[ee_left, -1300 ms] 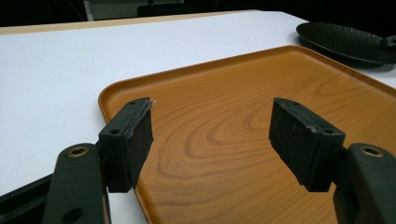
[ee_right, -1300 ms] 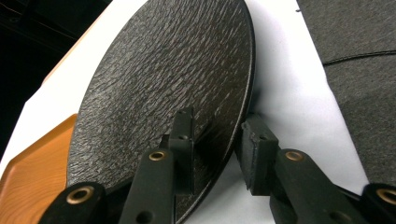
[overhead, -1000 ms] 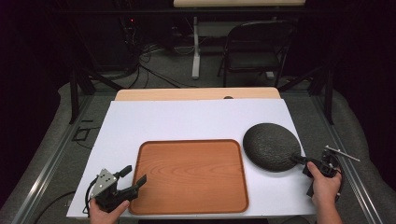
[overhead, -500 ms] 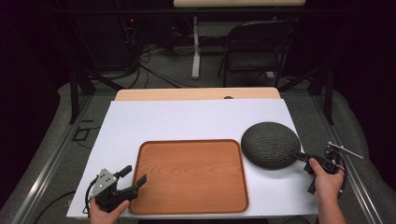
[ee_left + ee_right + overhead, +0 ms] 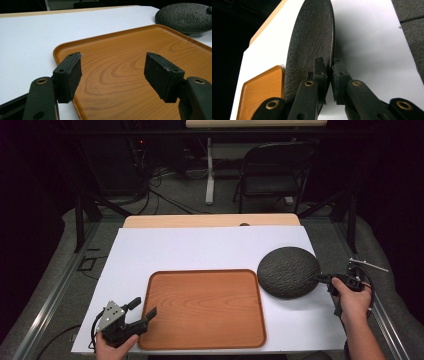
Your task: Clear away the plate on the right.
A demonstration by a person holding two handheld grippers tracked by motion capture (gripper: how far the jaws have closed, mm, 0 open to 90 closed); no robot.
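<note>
Our right gripper [image 5: 329, 75] pinches the pebbled black round plate [image 5: 288, 271]; left gripper [image 5: 113, 75], jaws spread, overhangs the woodgrain tray [image 5: 205, 307].

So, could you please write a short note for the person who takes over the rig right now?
Right claw: shut on the right rim of the dark plate.
Left claw: open, holding nothing, at the tray's near-left corner.
Plate: on the white sheet, its left edge at the tray's right rim; from these views I cannot tell if they touch.
Done: plate gripped.
Left, probably: bring the plate onto the tray, which has nothing on it.
</note>
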